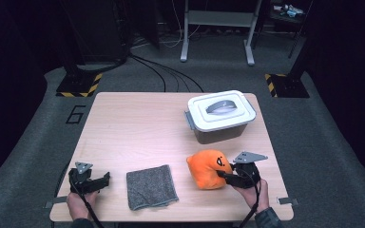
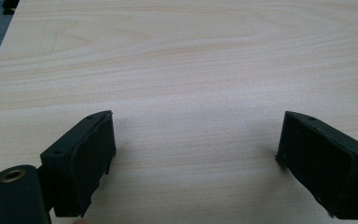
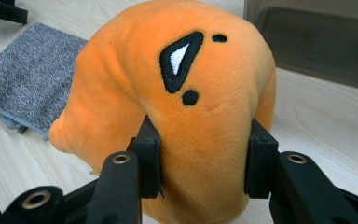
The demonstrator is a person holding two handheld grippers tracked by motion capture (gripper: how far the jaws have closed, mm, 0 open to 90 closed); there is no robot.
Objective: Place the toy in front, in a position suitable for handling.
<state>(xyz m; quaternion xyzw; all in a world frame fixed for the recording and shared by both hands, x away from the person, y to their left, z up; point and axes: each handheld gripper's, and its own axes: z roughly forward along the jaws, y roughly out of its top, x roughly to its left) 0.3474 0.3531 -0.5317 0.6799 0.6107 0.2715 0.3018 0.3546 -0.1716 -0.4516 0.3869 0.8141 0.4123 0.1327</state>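
An orange plush toy (image 1: 208, 168) with black embroidered marks sits near the table's front right. My right gripper (image 1: 224, 176) is shut on it: in the right gripper view both pads dent the sides of the plush toy (image 3: 200, 93), and the right gripper (image 3: 203, 161) has the toy's lower part between its jaws. A folded grey cloth (image 1: 151, 186) lies flat at the front middle, and the cloth (image 3: 25, 79) lies left of the toy. My left gripper (image 1: 105, 181) rests at the front left, open; the left gripper (image 2: 193, 161) has bare wood between its jaws.
A grey bin with a white handled lid (image 1: 221, 115) stands at the back right of the wooden table (image 1: 133, 128); its dark wall (image 3: 317, 42) is just beyond the toy. Floor cables and a desk frame lie past the far edge.
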